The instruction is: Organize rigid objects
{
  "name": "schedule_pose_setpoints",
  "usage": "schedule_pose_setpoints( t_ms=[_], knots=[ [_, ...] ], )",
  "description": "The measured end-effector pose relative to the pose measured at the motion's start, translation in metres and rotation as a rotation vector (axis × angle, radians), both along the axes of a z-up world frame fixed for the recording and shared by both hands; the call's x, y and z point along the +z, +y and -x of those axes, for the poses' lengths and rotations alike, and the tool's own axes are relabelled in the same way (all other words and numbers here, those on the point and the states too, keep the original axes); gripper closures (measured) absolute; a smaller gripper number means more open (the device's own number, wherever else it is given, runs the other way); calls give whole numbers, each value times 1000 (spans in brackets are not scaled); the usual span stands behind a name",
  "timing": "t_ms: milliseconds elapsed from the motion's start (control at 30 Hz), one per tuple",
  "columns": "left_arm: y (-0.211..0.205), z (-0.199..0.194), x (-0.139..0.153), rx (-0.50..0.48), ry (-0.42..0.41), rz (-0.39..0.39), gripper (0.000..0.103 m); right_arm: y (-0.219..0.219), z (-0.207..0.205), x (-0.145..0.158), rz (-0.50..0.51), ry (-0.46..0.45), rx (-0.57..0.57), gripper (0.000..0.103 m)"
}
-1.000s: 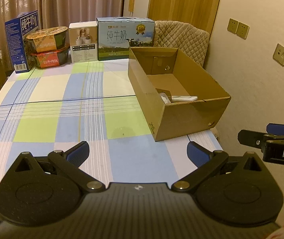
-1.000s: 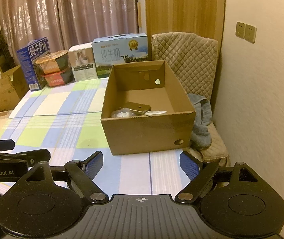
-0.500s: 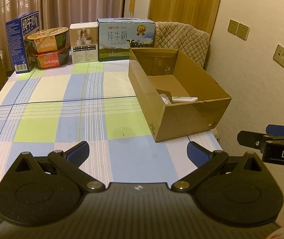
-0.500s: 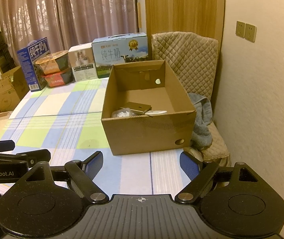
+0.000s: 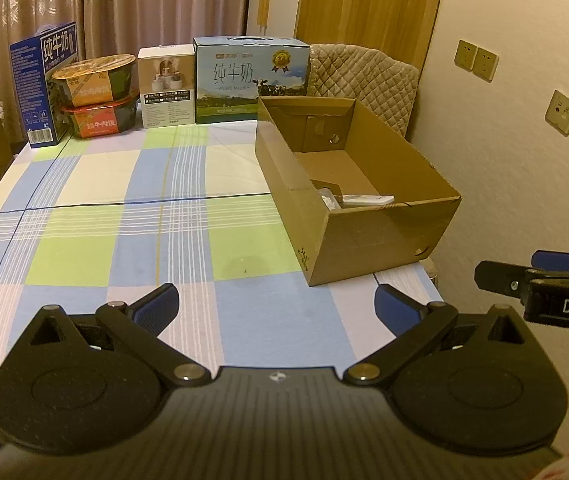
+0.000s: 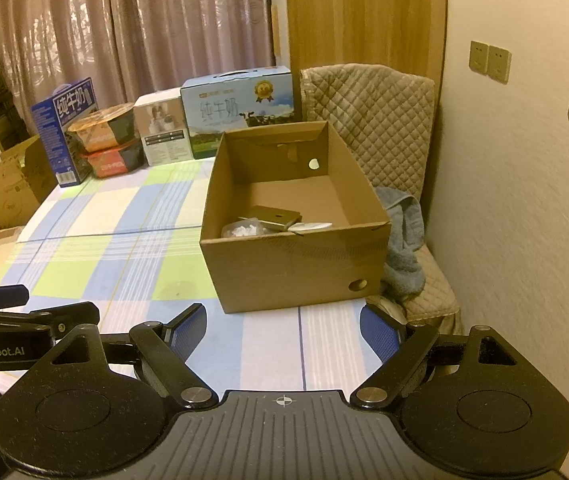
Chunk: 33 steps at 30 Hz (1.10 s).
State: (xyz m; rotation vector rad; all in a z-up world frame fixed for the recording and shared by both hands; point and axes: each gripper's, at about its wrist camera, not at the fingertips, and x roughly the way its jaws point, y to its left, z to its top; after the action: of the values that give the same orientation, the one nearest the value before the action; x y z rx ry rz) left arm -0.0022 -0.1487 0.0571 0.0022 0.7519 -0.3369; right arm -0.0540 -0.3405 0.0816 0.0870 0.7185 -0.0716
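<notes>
Cardboard box is sitting open-topped at the checked tablecloth's right edge, its long axis running away from the cameras toward the milk carton. Both the left gripper and the right gripper are hovering spread wide and empty. Judging by the row of stacked noodle bowls and cartons at the far edge, reaching over there squarely, jaws straddling a narrow side, is looking wisest.
</notes>
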Motion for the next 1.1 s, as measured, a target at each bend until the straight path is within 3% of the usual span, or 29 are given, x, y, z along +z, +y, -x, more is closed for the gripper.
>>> schedule_pose_setpoints(
  t_ms=[1100],
  knots=[
    [0, 1, -1, 1, 7, 10, 0, 1, 0, -1, -2, -2, -5, 22]
  ],
)
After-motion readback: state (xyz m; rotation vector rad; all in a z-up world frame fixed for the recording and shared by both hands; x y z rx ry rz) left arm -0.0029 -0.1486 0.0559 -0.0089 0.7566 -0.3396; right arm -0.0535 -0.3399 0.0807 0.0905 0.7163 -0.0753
